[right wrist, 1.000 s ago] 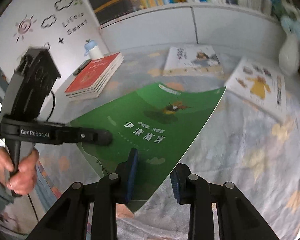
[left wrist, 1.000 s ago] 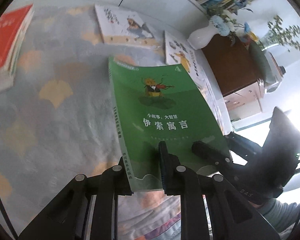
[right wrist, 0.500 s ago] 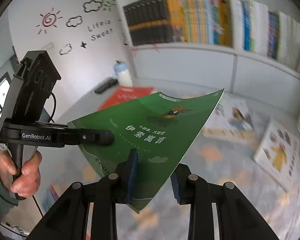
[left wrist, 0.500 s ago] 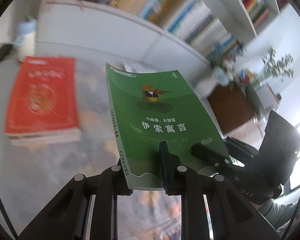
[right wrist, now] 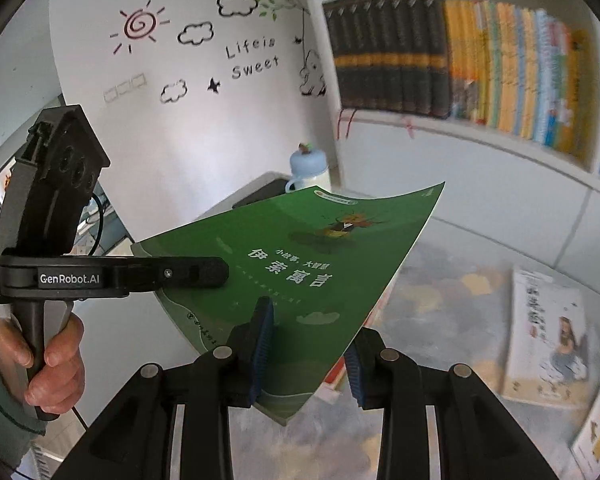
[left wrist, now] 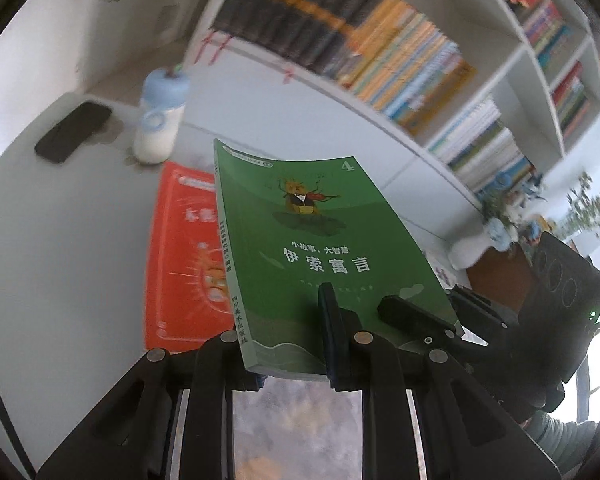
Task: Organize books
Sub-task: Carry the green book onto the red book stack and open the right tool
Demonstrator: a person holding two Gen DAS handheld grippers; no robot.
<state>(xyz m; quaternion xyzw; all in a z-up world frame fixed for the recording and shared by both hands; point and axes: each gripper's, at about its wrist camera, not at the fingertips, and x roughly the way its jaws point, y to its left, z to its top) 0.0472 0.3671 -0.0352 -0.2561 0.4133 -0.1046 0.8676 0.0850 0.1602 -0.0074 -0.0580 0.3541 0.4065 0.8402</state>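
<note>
A green paperback (left wrist: 308, 240) with a cartoon insect on its cover is held in the air by both grippers. My left gripper (left wrist: 288, 340) is shut on its lower spine corner. My right gripper (right wrist: 306, 344) is shut on the opposite lower corner of the green book (right wrist: 300, 272). The right gripper's finger (left wrist: 412, 316) lies on the cover in the left wrist view; the left gripper's finger (right wrist: 172, 274) lies on it in the right wrist view. A red book stack (left wrist: 184, 256) lies on the table below the green book.
A bookshelf (left wrist: 380, 48) full of upright books runs along the back wall. A white bottle with a blue cap (left wrist: 160, 120) and a black phone (left wrist: 74, 132) stand beyond the red stack. A pale picture book (right wrist: 548, 336) lies on the patterned tablecloth at right. A vase of flowers (left wrist: 488, 232) stands at far right.
Both grippers have lifted the green book and swung it left and up, from over the patterned cloth to above the red stack, facing the bookshelf. The grip has not changed.
</note>
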